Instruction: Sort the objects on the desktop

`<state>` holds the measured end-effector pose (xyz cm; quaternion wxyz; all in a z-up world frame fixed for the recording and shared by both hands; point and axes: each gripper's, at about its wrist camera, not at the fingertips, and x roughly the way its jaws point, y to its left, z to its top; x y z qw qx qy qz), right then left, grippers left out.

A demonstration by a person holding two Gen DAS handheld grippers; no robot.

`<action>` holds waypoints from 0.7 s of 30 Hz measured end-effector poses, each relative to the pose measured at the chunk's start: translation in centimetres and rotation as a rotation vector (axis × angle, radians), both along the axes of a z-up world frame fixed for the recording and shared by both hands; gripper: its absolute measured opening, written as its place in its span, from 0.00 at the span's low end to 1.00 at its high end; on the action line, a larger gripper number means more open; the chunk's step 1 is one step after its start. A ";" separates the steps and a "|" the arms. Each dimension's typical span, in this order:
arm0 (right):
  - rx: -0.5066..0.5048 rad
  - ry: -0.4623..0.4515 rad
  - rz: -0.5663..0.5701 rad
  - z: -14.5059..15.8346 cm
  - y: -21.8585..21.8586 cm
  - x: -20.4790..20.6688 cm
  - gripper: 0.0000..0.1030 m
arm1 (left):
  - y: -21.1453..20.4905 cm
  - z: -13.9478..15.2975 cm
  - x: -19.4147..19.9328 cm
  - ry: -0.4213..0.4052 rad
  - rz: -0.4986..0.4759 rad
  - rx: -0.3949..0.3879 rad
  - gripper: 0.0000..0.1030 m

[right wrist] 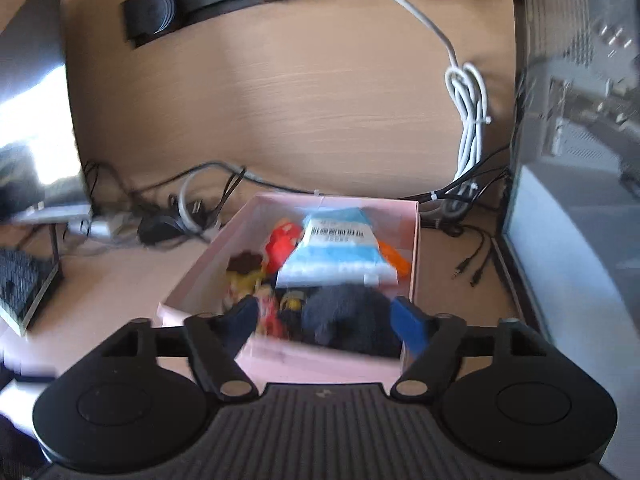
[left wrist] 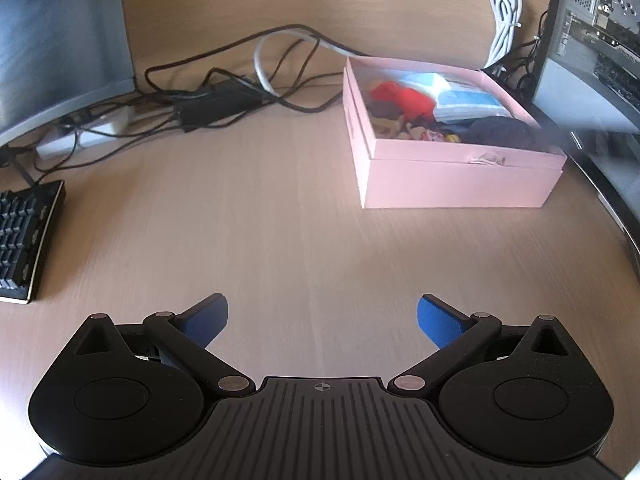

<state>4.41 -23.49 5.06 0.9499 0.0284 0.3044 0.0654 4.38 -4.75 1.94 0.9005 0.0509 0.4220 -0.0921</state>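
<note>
The pink box [left wrist: 456, 176], upper right of the left view, already holds a red toy [left wrist: 404, 98] and blue-white packet [right wrist: 340, 254]; left gripper [left wrist: 322, 318] spread wide, empty, low-centre; right gripper [right wrist: 324, 318] likewise apart, hovering over the box's near rim, seemingly after a drop.

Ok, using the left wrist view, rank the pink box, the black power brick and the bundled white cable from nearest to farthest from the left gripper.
1. Pink box: ahead and to the right of the left gripper, on the desk.
2. Black power brick: farther back, left of the box, among tangled black wires.
3. Bundled white cable: farthest, hanging against the back panel, upper right.
</note>
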 end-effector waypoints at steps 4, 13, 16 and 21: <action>-0.029 0.010 0.070 -1.3 0.6 -5.0 1.00 | -1.5 -0.2 -0.8 -0.046 -0.025 0.012 1.00; -0.169 0.105 0.129 -7.6 0.6 -11.6 1.00 | -0.7 -4.2 -4.5 -0.148 0.008 -0.021 1.00; -0.156 0.115 0.142 -7.9 0.3 -11.6 1.00 | 0.1 -3.9 -4.8 -0.166 0.043 -0.059 1.00; -0.111 0.130 0.136 -8.2 -0.1 -10.5 1.00 | -0.2 -4.1 -4.5 -0.164 0.043 -0.026 1.00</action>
